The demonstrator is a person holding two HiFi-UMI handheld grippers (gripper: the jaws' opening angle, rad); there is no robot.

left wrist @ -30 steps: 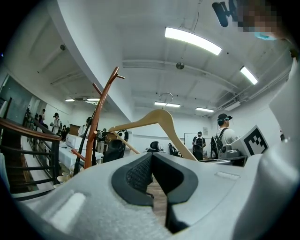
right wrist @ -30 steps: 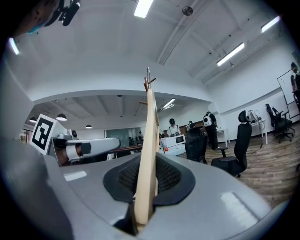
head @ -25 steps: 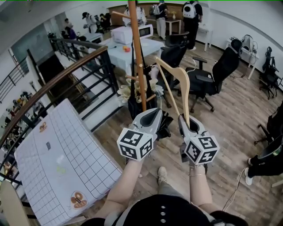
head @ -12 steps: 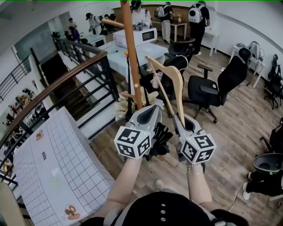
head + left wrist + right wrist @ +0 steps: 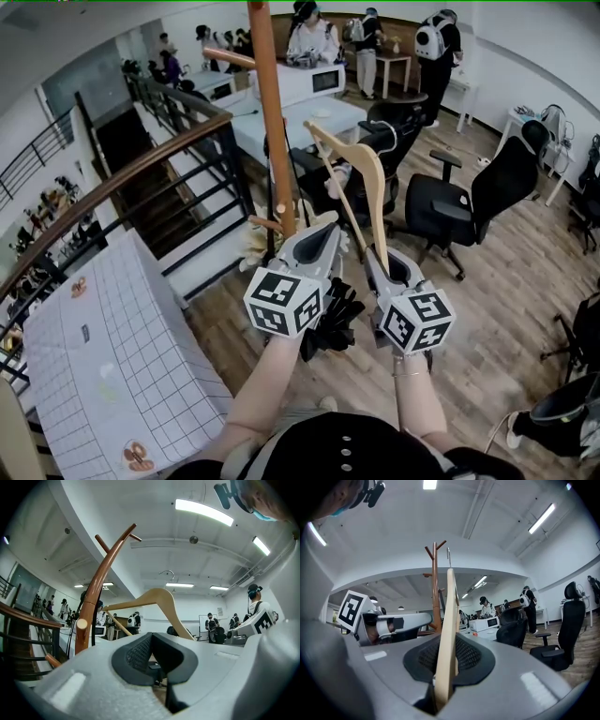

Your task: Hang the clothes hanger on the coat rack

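The light wooden clothes hanger (image 5: 371, 178) stands upright in my right gripper (image 5: 377, 263), which is shut on its lower arm end. In the right gripper view the hanger (image 5: 450, 616) runs up between the pads, its metal hook at the top. The brown wooden coat rack (image 5: 269, 122) rises just left of the hanger, with pegs at its pole. My left gripper (image 5: 325, 233) sits beside the pole's lower part, jaws together, holding nothing. From the left gripper view the coat rack (image 5: 96, 592) stands at left and the hanger (image 5: 159, 597) arches to its right.
A stair railing (image 5: 141, 169) curves along the left, with a white gridded panel (image 5: 112, 347) below it. Black office chairs (image 5: 459, 206) stand at right on the wood floor. Behind the rack are a white table (image 5: 281, 117) with a microwave and several people.
Both grippers have moved forward toward the coat rack, which now looks nearer and larger. The hanger stays gripped upright in the right gripper.
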